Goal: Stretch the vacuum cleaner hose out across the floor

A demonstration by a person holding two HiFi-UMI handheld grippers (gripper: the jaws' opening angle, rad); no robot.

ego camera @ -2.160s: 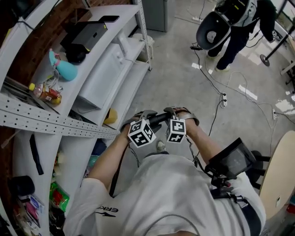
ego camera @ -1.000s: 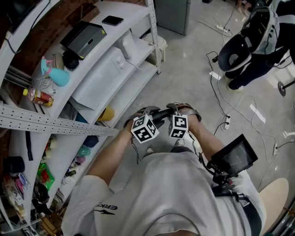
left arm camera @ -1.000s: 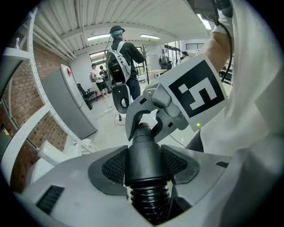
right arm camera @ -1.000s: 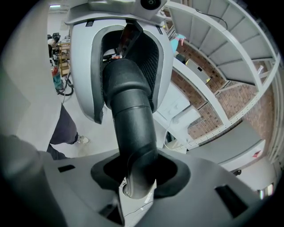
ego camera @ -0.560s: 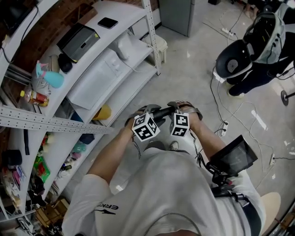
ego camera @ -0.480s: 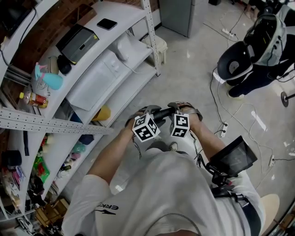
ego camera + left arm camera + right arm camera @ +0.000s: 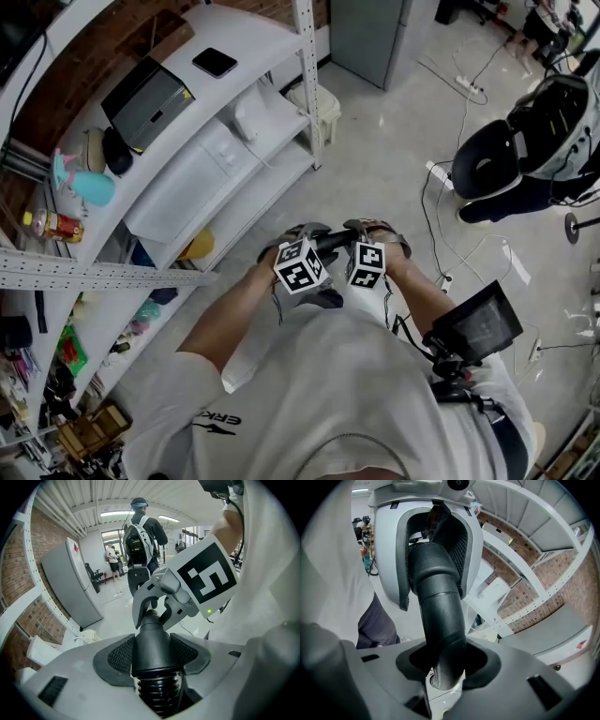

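Pull-out step, I judge: left gripper (image 7: 152, 657) and right gripper (image 7: 449, 665) both pinch the hose (image 7: 438, 597) end cuff, which bridges their facing jaws. Next: hold the grip and walk it out straight over the floor (image 7: 375, 141). Remaining hose and the vacuum are hidden under the torso (image 7: 356, 394); slack unknown.

Left hand-held gripper (image 7: 307, 236) clamped, right hand-held gripper (image 7: 364, 230) clamped, tips facing

Black hose cuff (image 7: 150, 637) within left hand-held gripper (image 7: 151, 659)
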